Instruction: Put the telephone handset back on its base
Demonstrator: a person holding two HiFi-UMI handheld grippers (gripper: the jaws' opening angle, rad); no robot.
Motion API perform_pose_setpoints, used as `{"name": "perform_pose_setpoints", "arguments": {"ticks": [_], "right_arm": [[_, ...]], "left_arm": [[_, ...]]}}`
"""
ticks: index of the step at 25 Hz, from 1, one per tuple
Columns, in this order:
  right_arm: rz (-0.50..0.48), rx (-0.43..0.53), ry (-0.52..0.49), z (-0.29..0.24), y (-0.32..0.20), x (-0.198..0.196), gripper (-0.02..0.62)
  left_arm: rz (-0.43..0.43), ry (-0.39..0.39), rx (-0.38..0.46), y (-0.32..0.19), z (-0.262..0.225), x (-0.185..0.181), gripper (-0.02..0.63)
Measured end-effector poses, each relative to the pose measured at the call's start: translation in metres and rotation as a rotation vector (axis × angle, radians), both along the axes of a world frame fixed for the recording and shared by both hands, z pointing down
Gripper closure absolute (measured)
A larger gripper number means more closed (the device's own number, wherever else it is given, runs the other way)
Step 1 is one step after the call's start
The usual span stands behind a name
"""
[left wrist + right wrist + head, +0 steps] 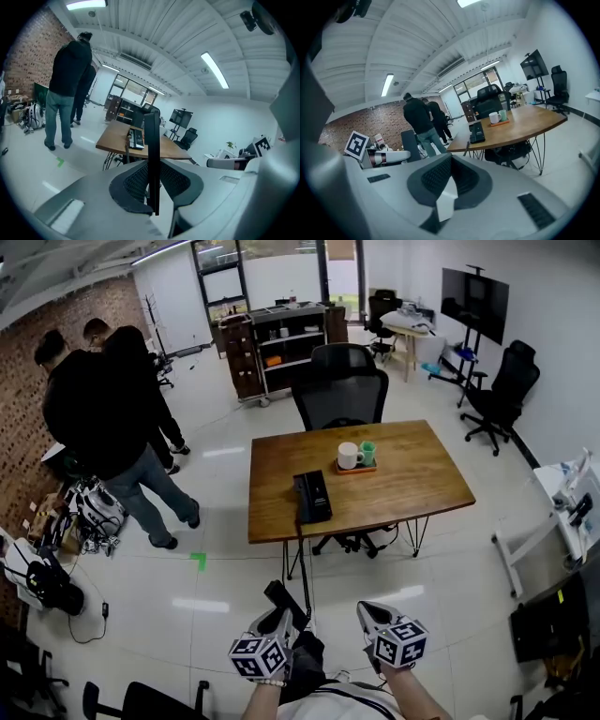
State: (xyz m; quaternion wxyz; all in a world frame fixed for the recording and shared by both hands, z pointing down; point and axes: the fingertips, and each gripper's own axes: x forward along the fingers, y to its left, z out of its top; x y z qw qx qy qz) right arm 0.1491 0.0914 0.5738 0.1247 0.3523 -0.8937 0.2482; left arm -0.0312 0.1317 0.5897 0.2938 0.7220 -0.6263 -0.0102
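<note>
The black telephone base (pixel 312 495) lies on the wooden table (pixel 412 474), near its left front edge, and it also shows far ahead in the left gripper view as the base (pixel 136 138) and in the right gripper view as the base (pixel 477 132). Its cord (pixel 304 568) hangs off the table edge down to the black handset (pixel 281 599). My left gripper (pixel 275 618) is low, well short of the table, shut on the handset (pixel 151 154), which stands edge-on between the pads. My right gripper (pixel 368 612) is beside it, jaws together with nothing held; it appears as the right gripper (pixel 450 176) too.
A white mug (pixel 349 456) and a green cup (pixel 367 452) stand on a small tray behind the base. A black office chair (pixel 342 390) is at the table's far side. Two people (pixel 103 418) stand to the left. Bags and cables lie on the floor at left.
</note>
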Motion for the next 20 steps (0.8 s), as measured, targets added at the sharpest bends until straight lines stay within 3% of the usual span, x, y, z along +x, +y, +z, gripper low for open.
{"name": "perform_pose_setpoints", "arguments": {"ticks": [10,16,20], "right_arm": [[0.062,-0.020,0.002,0.009,-0.059,0.009,0.594],[0.087,-0.005,0.006,-0.001,-0.129,-0.018,0.594],[0.100,-0.003,0.017,-0.006,-0.171,-0.037,0.594]], "left_arm": [[0.059,0.037,-0.018,-0.075,0.012,-0.019,0.535],[0.137,0.122,-0.050,-0.153,0.022,-0.041,0.535],[0.173,0.115,-0.077,-0.203,0.027,-0.055,0.535]]}}
